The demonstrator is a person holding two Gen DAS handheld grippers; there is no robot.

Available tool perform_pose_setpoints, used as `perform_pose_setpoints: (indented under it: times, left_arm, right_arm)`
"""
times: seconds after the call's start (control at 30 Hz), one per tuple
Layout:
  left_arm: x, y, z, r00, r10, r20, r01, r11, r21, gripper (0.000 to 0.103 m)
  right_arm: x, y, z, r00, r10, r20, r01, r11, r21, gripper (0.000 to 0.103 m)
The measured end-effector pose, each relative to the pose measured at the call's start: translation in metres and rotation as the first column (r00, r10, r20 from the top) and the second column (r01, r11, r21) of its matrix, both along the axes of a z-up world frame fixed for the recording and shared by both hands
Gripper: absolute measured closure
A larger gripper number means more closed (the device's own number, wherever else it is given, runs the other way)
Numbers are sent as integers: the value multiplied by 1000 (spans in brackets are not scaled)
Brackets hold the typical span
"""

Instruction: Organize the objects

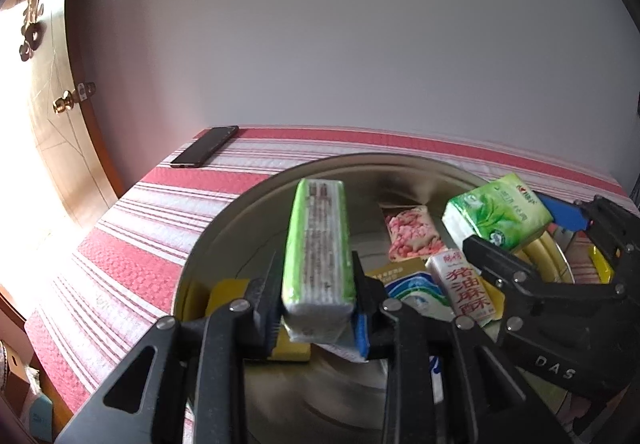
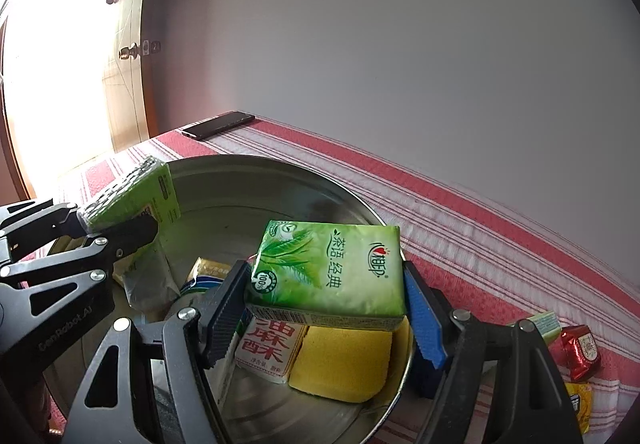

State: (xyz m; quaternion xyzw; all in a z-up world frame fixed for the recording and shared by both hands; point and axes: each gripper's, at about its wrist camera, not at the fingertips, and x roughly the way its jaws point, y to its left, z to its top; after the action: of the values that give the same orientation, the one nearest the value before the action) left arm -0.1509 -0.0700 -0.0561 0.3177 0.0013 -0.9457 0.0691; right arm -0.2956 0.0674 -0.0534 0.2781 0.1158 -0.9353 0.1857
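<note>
- The table (image 1: 132, 228) carries a red and white striped cloth and stands against a plain pale wall.
- A round metal basin (image 1: 256, 203) sits on the cloth and holds most of the packets.
- The left gripper (image 1: 316, 292) hangs over the basin's near side, its pads pressed on the sides of a green tissue pack (image 1: 318, 240) held end-on.
- The right gripper (image 2: 326, 308) is over the basin's right side, clamped on a second tissue pack with tea-leaf print (image 2: 332, 272), held flat.
- Under that pack, inside the basin, lie a yellow sponge (image 2: 344, 360) and a white snack packet with red characters (image 2: 268, 348); a pink printed sachet (image 1: 414, 234) lies farther in.
- A dark phone (image 1: 204, 151) lies at the table's far corner, well apart from the basin.
- A red wrapped sweet (image 2: 580, 352) rests on the cloth outside the basin's right edge.
</note>
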Motion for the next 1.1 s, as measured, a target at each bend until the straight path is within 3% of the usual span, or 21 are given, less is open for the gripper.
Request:
perform_pose_setpoints:
  times: [0.27,0.37,0.43,0.47,0.6,0.83,0.93,1.1]
  left_arm:
    - [1,-3,-2,1000,18,-9,-18,1000,9,43]
    - [1,-11,-3,999,31,-10,-31,999,42,27]
    - [5,-15,0,999,37,-33,-34,997,70,7]
    - [6,-16,1,998,43,-44,-40,996,76,2]
    - [12,-22,9,991,97,-88,-90,993,79,0]
    - [23,-10,21,988,70,-141,-56,993,104,0]
    - [29,10,30,985,30,-169,-15,995,95,0]
    - [32,59,36,981,-62,-182,72,996,53,0]
  right_arm:
    - [3,-2,1,1000,17,1,-17,1000,-12,27]
    - [6,2,3,1000,1,-19,-1,1000,-28,27]
    - [9,7,7,999,-16,-45,13,999,-46,27]
    - [11,11,10,998,-26,-63,22,998,-61,27]
    - [22,30,23,991,-72,-117,60,992,-110,26]
    - [37,73,26,979,-151,-137,139,986,-92,21]
    - [40,104,20,969,-217,-115,210,975,-75,21]
    - [33,173,5,921,-389,-31,386,920,-65,21]
